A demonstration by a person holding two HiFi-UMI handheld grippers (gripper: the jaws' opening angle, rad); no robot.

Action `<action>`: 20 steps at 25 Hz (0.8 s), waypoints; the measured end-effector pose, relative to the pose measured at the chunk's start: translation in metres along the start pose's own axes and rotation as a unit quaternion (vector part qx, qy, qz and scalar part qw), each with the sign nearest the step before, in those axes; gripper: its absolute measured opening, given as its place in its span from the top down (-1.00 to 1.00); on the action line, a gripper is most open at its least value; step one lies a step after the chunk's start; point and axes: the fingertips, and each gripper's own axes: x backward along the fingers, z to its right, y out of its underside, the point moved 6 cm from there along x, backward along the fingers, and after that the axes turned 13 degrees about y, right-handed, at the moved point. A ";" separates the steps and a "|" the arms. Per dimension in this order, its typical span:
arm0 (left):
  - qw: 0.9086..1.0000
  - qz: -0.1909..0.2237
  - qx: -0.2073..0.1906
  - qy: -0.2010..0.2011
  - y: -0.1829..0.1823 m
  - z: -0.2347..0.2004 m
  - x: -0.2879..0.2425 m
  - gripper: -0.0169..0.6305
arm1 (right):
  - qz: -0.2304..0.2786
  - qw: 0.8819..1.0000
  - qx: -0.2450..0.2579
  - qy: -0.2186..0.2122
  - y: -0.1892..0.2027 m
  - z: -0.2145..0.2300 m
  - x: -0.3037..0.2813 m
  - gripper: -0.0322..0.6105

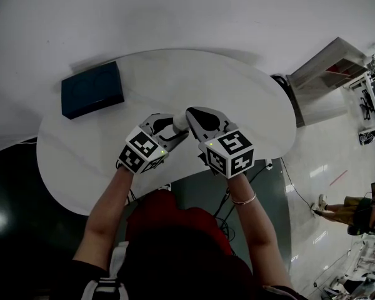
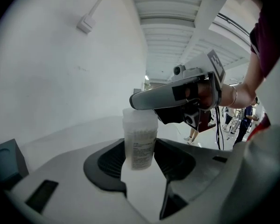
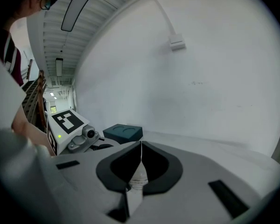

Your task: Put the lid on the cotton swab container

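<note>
cotton swab container (image 2: pixel 140 146): upright, just off the table (image 1: pixel 250 105) near its centre, clamped between the pads of the left gripper (image 1: pixel 172 127). Jaws stand wide, but they're pressing on the translucent body at about label height, so it's a real grip.

lid (image 2: pixel 140 115): there's a slightly wider band at the top of the container. It reads as the cap already sitting on the mouth. I can't tell from these views whether it's pushed fully home or only resting. It looks level, no obvious tilt.

right gripper (image 2: pixel 142 100): jaws closed together, only a thin seam between them and nothing held. It comes in from 3 o'clock in the left gripper view, tips lying over the container top at 12 o'clock, touching or just above it. Its own view shows the container top straight below the closed tips.

Progress call: placement looks done and the right gripper has let go of the lid. What's left is likely a press-down to seat it, then setting the container on the table and releasing.

Around it: dark blue box (image 1: pixel 92 89) at 10 o'clock of the container in the head view, well apart, not involved.
</note>
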 end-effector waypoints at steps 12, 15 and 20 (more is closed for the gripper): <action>1.000 0.029 0.006 -0.008 -0.007 0.000 0.009 0.30 | 0.032 0.999 0.001 0.004 -0.006 -0.003 0.003 0.85; 0.999 0.037 0.006 -0.012 -0.010 -0.001 0.011 0.30 | 0.037 0.999 0.005 0.005 -0.008 -0.004 0.002 0.85; 0.999 0.041 -0.001 -0.022 -0.011 -0.004 0.014 0.30 | 0.044 0.999 0.006 0.004 -0.010 -0.005 0.000 0.85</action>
